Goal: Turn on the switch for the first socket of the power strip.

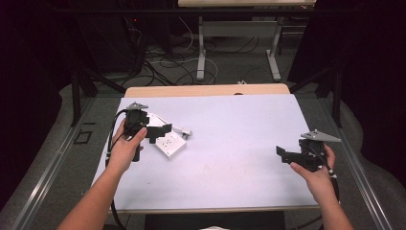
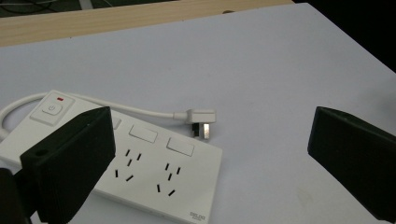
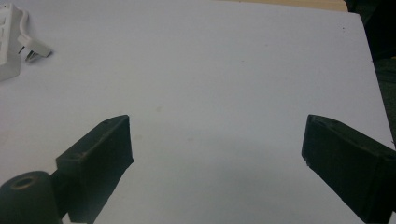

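A white power strip (image 1: 168,142) (image 2: 154,170) lies on the left part of the white table top, with a switch at one end and its white cable curling round to a plug (image 1: 186,132) (image 2: 202,123) (image 3: 33,48) that rests unplugged beside it. My left gripper (image 1: 159,130) (image 2: 205,163) hovers open just above the strip, one jaw over its sockets, nothing between the jaws. My right gripper (image 1: 283,154) (image 3: 215,163) is open over bare table at the right, far from the strip and empty.
The white sheet (image 1: 230,143) covers most of the wooden table (image 1: 206,90). Beyond the far edge stand the legs of another table (image 1: 201,52) and loose cables on the floor. Dark curtains close in both sides.
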### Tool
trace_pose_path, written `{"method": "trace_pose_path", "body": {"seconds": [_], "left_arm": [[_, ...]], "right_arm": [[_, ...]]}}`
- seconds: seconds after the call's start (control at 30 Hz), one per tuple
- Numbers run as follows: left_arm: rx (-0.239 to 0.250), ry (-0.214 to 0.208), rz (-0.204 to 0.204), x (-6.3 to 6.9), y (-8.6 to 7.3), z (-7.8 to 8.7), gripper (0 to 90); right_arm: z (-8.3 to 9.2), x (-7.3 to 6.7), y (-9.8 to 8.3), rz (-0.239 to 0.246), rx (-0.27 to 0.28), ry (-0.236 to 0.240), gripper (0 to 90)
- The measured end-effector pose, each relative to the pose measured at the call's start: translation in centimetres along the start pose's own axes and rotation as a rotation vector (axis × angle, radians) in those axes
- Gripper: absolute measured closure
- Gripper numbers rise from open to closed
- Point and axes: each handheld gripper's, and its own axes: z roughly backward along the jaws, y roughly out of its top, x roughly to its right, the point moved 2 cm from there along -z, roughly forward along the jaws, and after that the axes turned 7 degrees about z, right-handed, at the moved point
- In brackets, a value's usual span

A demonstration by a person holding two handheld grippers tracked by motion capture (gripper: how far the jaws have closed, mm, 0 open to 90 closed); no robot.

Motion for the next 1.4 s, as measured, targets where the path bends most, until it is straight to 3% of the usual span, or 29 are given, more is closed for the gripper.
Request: {"method": "trace_pose_path", "body": {"seconds": [0.23,0.27,0.3,0.4,0.47,0.67,0.77,0.83,1.17,1.27,1.4], "left_arm": [[0.02,-0.022,-0.019,0.1,-0.8,0.8,1.4],[0.002,-0.034,-0.019,0.1,-1.0,1.1,1.5],[0.023,-0.031,-0.014,0.1,-1.1,1.0,1.5],[-0.012,-0.049,-0.018,0.0,-1.6,1.4,1.7],[-0.011,-0.05,-0.026,0.1,-1.9,1.6,1.8],[0.027,-0.062,0.013,-0.1,-3.2,2.6,1.8],[0.02,-0.032,0.009,-0.8,-3.8,2.8,1.9],[0.038,-0.012,0.031,-1.3,-4.2,2.9,2.0],[0.054,0.021,0.094,-4.6,-5.8,3.4,2.1],[0.042,0.032,0.104,-5.4,-6.1,3.2,2.1],[0.062,0.039,0.126,-6.1,-6.6,2.9,2.1]], "right_arm": [[-0.1,-0.1,0.0,0.001,0.006,0.0,7.9],[-0.1,-0.1,0.0,0.001,0.008,-0.003,7.9],[-0.1,0.0,0.0,0.001,0.003,0.005,7.9],[-0.1,-0.1,0.0,0.001,0.007,-0.002,7.9],[-0.1,-0.1,0.0,0.002,0.009,-0.001,7.9],[-0.1,0.0,0.0,0.002,0.007,-0.001,7.9],[-0.1,0.0,0.0,0.005,0.004,0.0,7.9],[-0.1,0.0,0.0,0.013,0.004,0.001,7.9],[-0.3,0.0,0.0,0.01,0.004,-0.001,7.9],[-0.3,0.0,0.0,0.007,0.0,-0.002,7.9],[-0.2,0.1,0.0,0.009,-0.002,0.001,7.9]]}}
